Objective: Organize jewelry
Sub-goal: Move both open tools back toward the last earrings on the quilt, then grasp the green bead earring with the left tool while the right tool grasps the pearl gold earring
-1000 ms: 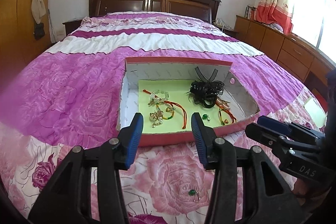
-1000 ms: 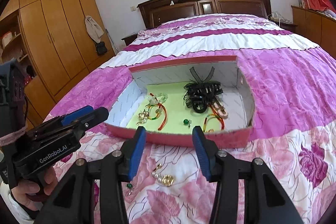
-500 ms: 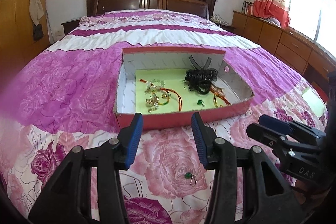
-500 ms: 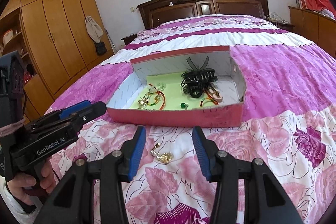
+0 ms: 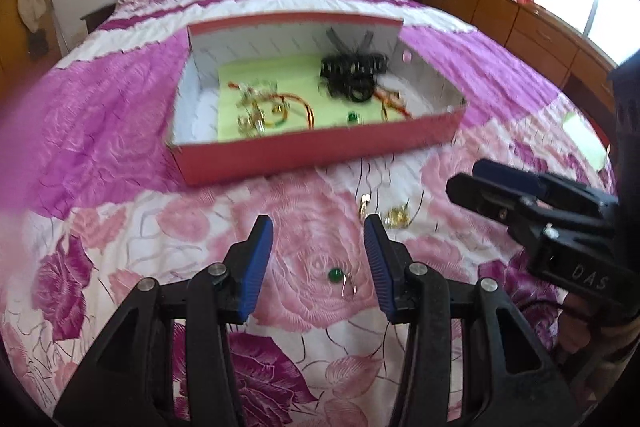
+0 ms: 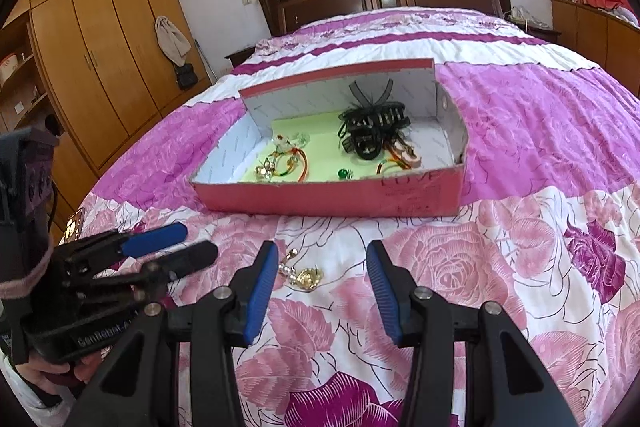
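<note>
My left gripper [image 5: 318, 261] hangs open and empty over the bedspread [image 5: 120, 227] — the green earring [image 5: 338, 277] lies between its fingers, short of the box [image 5: 312, 151]; my right gripper [image 6: 322, 285] is open too — gold earrings [image 6: 300, 273] beside its left finger.

Home bedroom: quilted bed [image 6: 520, 99], wooden wardrobe [image 6: 100, 59].

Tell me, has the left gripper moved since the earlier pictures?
Yes. The left gripper has drawn back from the red box and tilted down; the green earring on the bedspread now lies between its jaws.
</note>
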{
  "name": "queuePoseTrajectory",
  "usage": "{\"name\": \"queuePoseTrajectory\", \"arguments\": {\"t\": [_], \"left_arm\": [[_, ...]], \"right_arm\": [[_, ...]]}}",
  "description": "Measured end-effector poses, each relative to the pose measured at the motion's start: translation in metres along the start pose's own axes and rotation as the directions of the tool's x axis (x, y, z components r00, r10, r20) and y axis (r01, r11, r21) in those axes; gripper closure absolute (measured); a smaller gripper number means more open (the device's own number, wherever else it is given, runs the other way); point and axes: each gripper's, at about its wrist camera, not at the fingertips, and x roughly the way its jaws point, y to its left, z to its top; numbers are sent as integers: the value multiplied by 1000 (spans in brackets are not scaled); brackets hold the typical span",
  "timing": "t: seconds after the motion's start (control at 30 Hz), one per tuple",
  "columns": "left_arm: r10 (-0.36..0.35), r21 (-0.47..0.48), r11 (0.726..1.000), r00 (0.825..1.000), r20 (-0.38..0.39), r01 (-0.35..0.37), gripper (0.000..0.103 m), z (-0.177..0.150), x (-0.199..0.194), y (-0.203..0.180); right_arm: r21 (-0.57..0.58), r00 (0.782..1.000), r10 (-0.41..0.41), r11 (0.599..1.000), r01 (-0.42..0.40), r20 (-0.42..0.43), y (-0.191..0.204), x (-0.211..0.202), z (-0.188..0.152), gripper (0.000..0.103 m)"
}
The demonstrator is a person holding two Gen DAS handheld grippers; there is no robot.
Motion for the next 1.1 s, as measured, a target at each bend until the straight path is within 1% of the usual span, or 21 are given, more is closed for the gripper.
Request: {"name": "queuePoseTrajectory", "arguments": {"t": [0.13,0.23,0.33,0.4,0.43,0.5,0.57,0.67,0.87,1.1], "left_arm": [[-15,2,1000,998,-62,15,67,-5,10,0],[-35,-14,999,993,-110,34,73,-9,17,2],[-51,-26,999,989,-138,48,81,-12,21,3],[-59,-27,998,987,-147,55,90,-13,23,3],[-63,-27,998,987,-149,59,92,-14,23,2],[-70,-30,997,986,-153,66,98,-15,24,2],[-76,-35,997,984,-160,71,102,-16,26,3],[-82,-44,996,983,-162,76,103,-16,27,4],[-87,-47,996,984,-158,80,103,-15,26,6],[-88,-48,996,984,-158,81,103,-15,26,6]], "right_arm": [[-5,999,5,1000,-5,-35,1,6,-2,54],[-14,998,-6,1000,5,-66,3,11,-4,54],[-24,996,-3,1000,1,-87,5,15,-5,57],[-36,995,-1,999,-3,-100,7,17,-5,59],[-41,994,1,999,-5,-108,8,19,-5,59],[-50,991,2,999,-9,-133,10,25,-6,62],[-56,986,2,998,-12,-169,12,33,-8,64],[-58,978,5,998,-17,-209,13,43,-9,66],[-55,969,11,998,-26,-248,15,56,-6,67],[-46,957,20,998,-35,-289,13,71,-5,76]]}}
